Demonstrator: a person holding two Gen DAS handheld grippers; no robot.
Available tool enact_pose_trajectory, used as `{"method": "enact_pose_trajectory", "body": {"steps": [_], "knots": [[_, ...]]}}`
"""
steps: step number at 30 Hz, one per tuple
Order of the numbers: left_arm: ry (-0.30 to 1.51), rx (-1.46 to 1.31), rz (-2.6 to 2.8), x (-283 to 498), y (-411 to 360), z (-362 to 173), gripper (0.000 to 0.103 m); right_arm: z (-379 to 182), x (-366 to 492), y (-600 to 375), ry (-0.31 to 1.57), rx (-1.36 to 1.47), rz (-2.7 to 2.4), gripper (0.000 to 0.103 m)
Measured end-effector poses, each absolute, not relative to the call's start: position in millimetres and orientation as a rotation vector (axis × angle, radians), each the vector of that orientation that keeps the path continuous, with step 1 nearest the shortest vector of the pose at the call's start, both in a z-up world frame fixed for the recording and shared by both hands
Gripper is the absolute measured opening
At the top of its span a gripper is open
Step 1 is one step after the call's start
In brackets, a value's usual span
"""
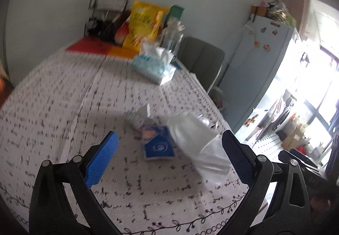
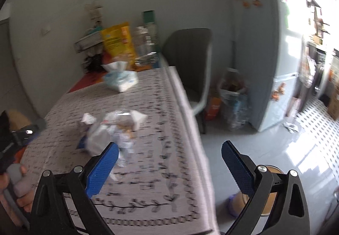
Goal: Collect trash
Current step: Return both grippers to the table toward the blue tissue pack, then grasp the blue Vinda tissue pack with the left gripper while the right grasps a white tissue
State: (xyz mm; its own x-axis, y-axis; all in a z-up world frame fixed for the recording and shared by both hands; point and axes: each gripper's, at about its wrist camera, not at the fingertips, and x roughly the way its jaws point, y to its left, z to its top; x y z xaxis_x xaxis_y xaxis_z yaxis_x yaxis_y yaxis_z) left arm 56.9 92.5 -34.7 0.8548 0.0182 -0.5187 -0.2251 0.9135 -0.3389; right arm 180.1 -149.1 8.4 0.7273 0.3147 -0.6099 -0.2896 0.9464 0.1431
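Both grippers stand wide apart and carry nothing. The left gripper (image 1: 169, 156) hovers over the patterned bench (image 1: 63, 97), and the trash lies between its blue pads — a blue torn packet (image 1: 159, 147) touching a clear plastic bag (image 1: 199, 139) at its 3 o'clock. The right gripper (image 2: 169, 166) hangs over the bench edge (image 2: 190, 129), the same trash heap (image 2: 112, 131) at its 10 o'clock. A tissue box (image 1: 153, 65) with tissue standing out of its top sits at 12 o'clock — beyond it, a yellow snack bag (image 1: 142, 25). On the floor beside the fridge (image 2: 264, 55) stands a full bag (image 2: 233, 95); its contents are too blurred to tell.
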Motion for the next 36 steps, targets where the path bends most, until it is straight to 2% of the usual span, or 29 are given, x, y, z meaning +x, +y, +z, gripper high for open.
{"method": "enact_pose_trajectory", "body": {"steps": [7,12,14,16,17,18,20,23,36], "knots": [[0.577,-0.479,0.119,55,111,-53,0.097,-11,187,-105,0.751,0.004,0.477,0.095],[0.589,-0.488,0.14,54,119,-57,0.097,-24,200,-80,0.806,0.031,0.566,0.083],[0.591,-0.492,0.146,53,121,-58,0.097,-31,206,-72,0.841,0.047,0.588,0.071],[0.595,-0.492,0.152,52,124,-59,0.097,-39,211,-66,0.866,0.063,0.604,0.063],[0.597,-0.49,0.154,52,124,-59,0.097,-43,213,-64,0.873,0.065,0.608,0.053],[0.6,-0.488,0.155,52,125,-60,0.097,-46,215,-61,0.887,0.07,0.617,0.047],[0.606,-0.486,0.158,52,126,-61,0.097,-52,218,-59,0.914,0.101,0.654,0.023],[0.615,-0.486,0.162,54,127,-65,0.097,-51,216,-53,0.914,0.105,0.688,0.005],[0.727,-0.454,0.137,98,112,-93,0.09,12,198,-68,0.744,0.161,0.814,0.002]]}}
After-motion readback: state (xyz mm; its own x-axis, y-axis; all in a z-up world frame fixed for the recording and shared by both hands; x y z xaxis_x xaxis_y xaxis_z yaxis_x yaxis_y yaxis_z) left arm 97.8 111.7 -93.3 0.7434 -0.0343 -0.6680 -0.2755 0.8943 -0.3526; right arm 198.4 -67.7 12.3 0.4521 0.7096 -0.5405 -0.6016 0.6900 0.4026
